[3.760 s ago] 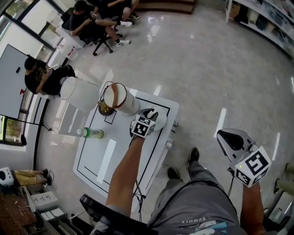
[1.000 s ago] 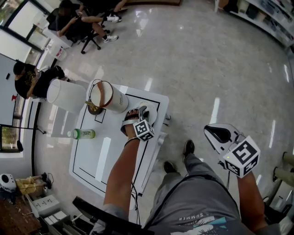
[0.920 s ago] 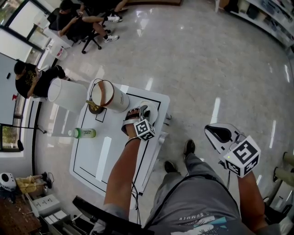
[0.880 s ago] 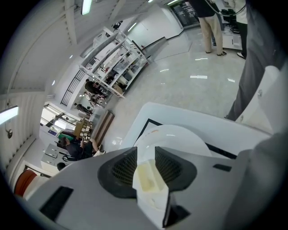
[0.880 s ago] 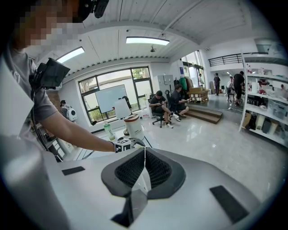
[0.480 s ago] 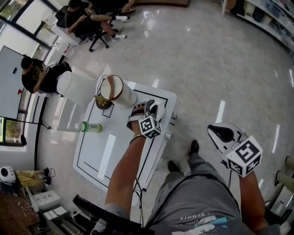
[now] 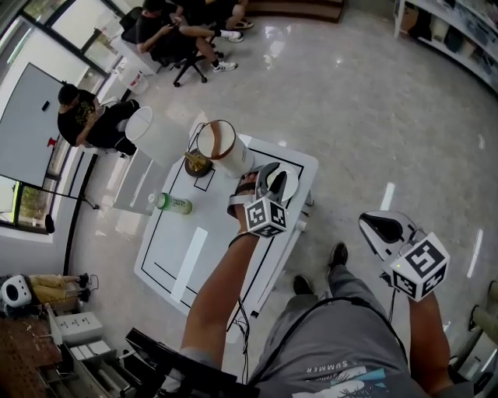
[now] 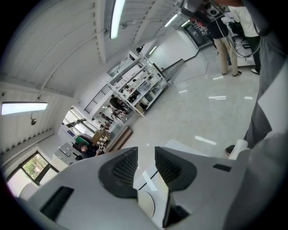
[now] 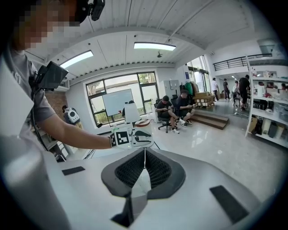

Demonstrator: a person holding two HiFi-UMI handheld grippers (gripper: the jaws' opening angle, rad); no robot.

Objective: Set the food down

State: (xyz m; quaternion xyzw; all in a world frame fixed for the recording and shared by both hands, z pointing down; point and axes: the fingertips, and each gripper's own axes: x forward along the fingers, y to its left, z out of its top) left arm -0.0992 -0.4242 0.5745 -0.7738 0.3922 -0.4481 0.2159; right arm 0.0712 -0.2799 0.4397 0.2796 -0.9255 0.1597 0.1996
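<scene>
In the head view, a white table (image 7: 167, 272) with a black line running just inside its rim stands on a glossy floor (image 7: 366, 101). The floor lies wide and bare to the right of the table and beyond it. Seated people (image 7: 183, 19) and a grey board (image 7: 31, 116) take up the far left, and shelves (image 7: 455, 31) fill the far right corner. The near half of the tabletop is bare except for a pale strip (image 7: 191, 253). At the far end are a white tub (image 7: 229, 151) with a brown inside and a green bottle (image 7: 173, 204) lying on its side. Just beside the tub, in a small black-lined square, sits a brown-gold thing (image 7: 196, 163), too small to tell whether it is the food. The left gripper (image 7: 274, 180) hangs over the table's far right edge, just right of the tub and near the brown-gold thing but apart from it. The right gripper (image 7: 377, 227) hangs over open floor, well clear of the table. In the left gripper view, the left gripper (image 8: 146, 166) has its jaws a little apart with nothing between them, and the table's lined surface (image 8: 148, 176) shows through the gap. In the right gripper view, the right gripper (image 9: 144, 168) has its jaws pressed together and holds nothing, and open floor (image 9: 216, 143) stretches to its right.
</scene>
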